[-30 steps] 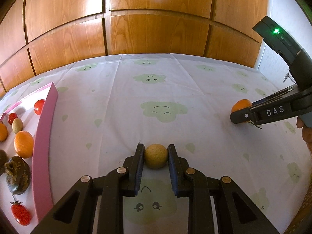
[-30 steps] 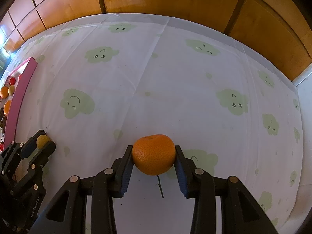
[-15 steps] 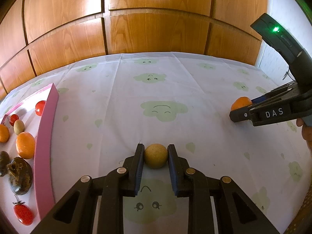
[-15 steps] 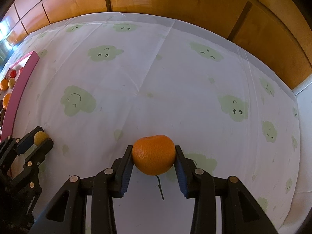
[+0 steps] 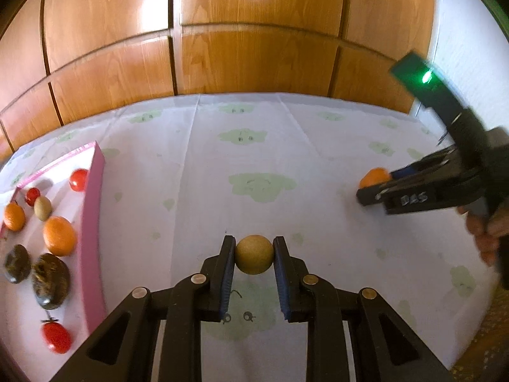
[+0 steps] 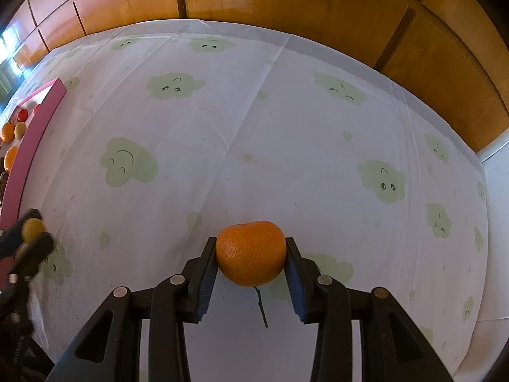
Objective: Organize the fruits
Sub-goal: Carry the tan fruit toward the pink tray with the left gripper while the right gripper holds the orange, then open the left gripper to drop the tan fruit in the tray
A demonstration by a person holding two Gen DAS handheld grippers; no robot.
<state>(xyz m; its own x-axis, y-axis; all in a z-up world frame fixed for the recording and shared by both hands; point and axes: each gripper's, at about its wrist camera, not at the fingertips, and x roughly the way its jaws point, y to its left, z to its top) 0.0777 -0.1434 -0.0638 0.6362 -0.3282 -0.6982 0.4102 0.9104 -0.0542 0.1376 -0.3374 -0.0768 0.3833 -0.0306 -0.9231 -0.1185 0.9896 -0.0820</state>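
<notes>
Left wrist view: left gripper (image 5: 254, 254) clamped on a small tan round fruit (image 5: 254, 254), both pads touching it, above the cloud-print tablecloth (image 5: 254, 146). Pink tray (image 5: 92, 222) off to its left holds oranges, red tomatoes, dark avocados. Right wrist view: right gripper (image 6: 251, 254) clamped on a mandarin (image 6: 251, 253), pads pressed on both sides, stem hanging underneath. Tray edge far left; wood panel wall (image 6: 286, 0) behind the table.

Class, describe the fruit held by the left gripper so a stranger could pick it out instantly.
Start at the pink tray on the cloud-print tablecloth; to its right, the left gripper pinches a small ball. That tan round fruit is dull and smooth, unlike the larger, bright mandarin in the right gripper.
</notes>
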